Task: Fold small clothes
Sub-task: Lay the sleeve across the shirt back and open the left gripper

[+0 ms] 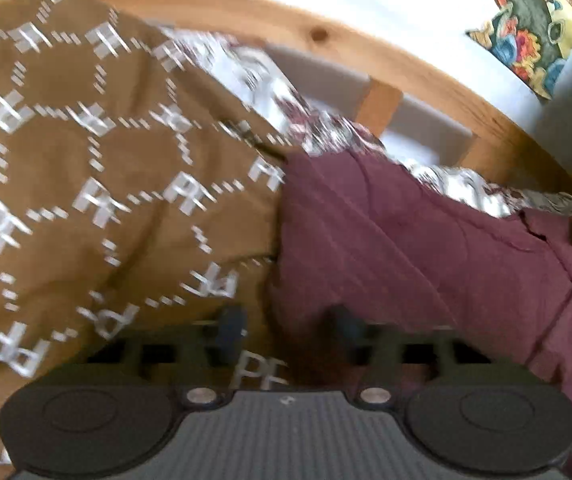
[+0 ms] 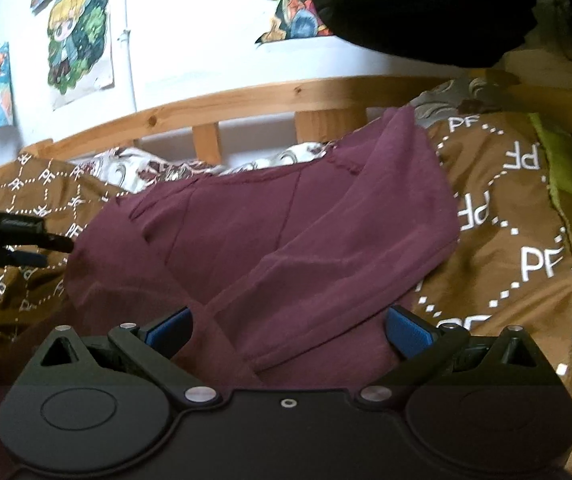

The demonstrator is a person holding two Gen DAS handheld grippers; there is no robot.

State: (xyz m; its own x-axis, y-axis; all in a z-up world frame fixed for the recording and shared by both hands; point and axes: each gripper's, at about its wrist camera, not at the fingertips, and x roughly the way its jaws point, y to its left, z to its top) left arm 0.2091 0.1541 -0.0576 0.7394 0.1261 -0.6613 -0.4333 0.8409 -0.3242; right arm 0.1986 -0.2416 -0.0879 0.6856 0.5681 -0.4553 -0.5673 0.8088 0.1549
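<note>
A maroon garment (image 2: 269, 232) lies rumpled on a brown blanket (image 2: 518, 240) printed with white "PF" letters; one part is folded over diagonally. My right gripper (image 2: 290, 326) is open, its blue-padded fingers (image 2: 410, 330) spread on either side of the garment's near edge. In the left wrist view the garment (image 1: 426, 248) lies to the right on the blanket (image 1: 85, 160). My left gripper (image 1: 288, 330) is open, its fingers straddling the garment's left edge. It also shows in the right wrist view (image 2: 51, 248) at the garment's left edge.
A wooden bed rail (image 2: 245, 100) runs behind the blanket, with a white patterned sheet (image 2: 133, 168) under it. Cartoon posters (image 2: 77, 36) hang on the white wall. A lime-green cloth (image 2: 566, 164) lies at right. A dark shape (image 2: 446, 0) hangs at top right.
</note>
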